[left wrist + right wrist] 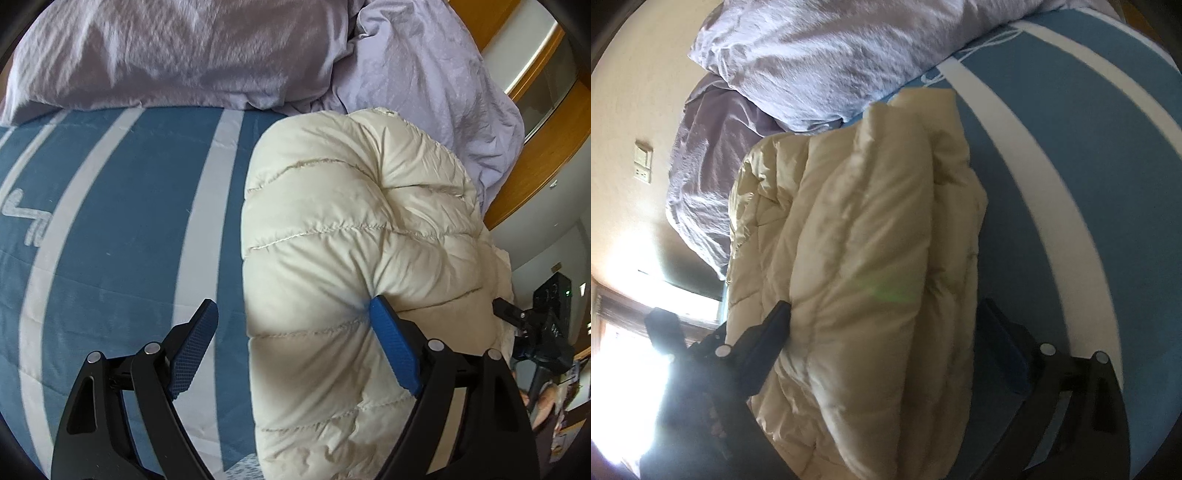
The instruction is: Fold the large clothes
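Note:
A cream quilted puffer jacket (354, 236) lies folded into a thick bundle on a blue and white striped bed cover (122, 221). My left gripper (295, 314) is open; its right finger presses into the jacket's side and its left finger hangs over the cover. In the right wrist view the same jacket (857, 236) fills the middle. My right gripper (886, 314) is open and straddles the bundle's near end, the left finger against the jacket's edge, the right finger over the blue cover (1089, 184). The other gripper shows at the right edge of the left wrist view (543, 325).
Rumpled lilac bedding and a pillow (177, 55) lie at the head of the bed, also in the right wrist view (827, 55). A wooden bed frame (535, 173) runs along the right. A wall switch plate (642, 160) and a bright window (624, 350) are at left.

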Motion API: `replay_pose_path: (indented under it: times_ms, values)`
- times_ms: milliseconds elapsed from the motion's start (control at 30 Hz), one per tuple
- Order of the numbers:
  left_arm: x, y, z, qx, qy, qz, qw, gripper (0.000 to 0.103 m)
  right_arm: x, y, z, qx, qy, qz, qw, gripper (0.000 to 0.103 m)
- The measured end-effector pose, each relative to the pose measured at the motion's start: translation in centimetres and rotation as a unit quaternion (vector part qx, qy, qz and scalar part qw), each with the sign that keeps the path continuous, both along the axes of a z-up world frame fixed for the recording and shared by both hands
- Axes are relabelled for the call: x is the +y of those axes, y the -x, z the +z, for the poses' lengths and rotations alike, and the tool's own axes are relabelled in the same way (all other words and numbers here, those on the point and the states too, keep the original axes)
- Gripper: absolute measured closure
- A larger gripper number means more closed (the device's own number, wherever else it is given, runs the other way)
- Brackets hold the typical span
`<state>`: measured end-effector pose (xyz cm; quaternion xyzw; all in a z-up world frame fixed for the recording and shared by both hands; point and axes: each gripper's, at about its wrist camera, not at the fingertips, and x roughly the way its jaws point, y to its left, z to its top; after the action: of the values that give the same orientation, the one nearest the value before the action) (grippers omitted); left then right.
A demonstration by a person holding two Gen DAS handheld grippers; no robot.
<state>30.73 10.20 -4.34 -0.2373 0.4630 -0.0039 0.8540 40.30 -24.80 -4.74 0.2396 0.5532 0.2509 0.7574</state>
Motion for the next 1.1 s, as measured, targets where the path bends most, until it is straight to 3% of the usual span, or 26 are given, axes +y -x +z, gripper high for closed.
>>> replay_pose_path:
  times_ms: [333,400,500,567,733,1100]
  values:
    - [0.1,-1.2,-1.6,0.005,0.095,-0.004,0.9955,0.016,1.7,-0.8,-0.2,-0.012,-0.010,0.022,1.000,0.003]
    - [0.3,-1.3,-2.0,0.002,0.121,-0.002,0.9927,0.019,1.9,-1.0,-0.4,-0.008,-0.017,0.024,1.000,0.010]
    - [0.5,-1.2,-2.1,-0.009,0.147,0.001,0.9891,0.032,2.0,-1.1,-0.5,-0.006,-0.038,0.025,0.999,0.031]
    - [0.6,-0.9,-1.8,-0.019,0.151,0.002,0.9883,0.046,2.2,-1.1,0.0,-0.013,-0.050,0.030,0.998,0.048]
    - [1.5,0.1,-0.5,-0.043,0.155,0.005,0.9869,0.063,3.7,-1.4,1.7,-0.039,-0.039,0.051,0.997,0.066]
    - [6.5,1.1,2.5,-0.086,0.102,0.057,0.9894,0.066,11.3,-4.0,4.2,-0.099,-0.012,0.112,0.989,0.071]
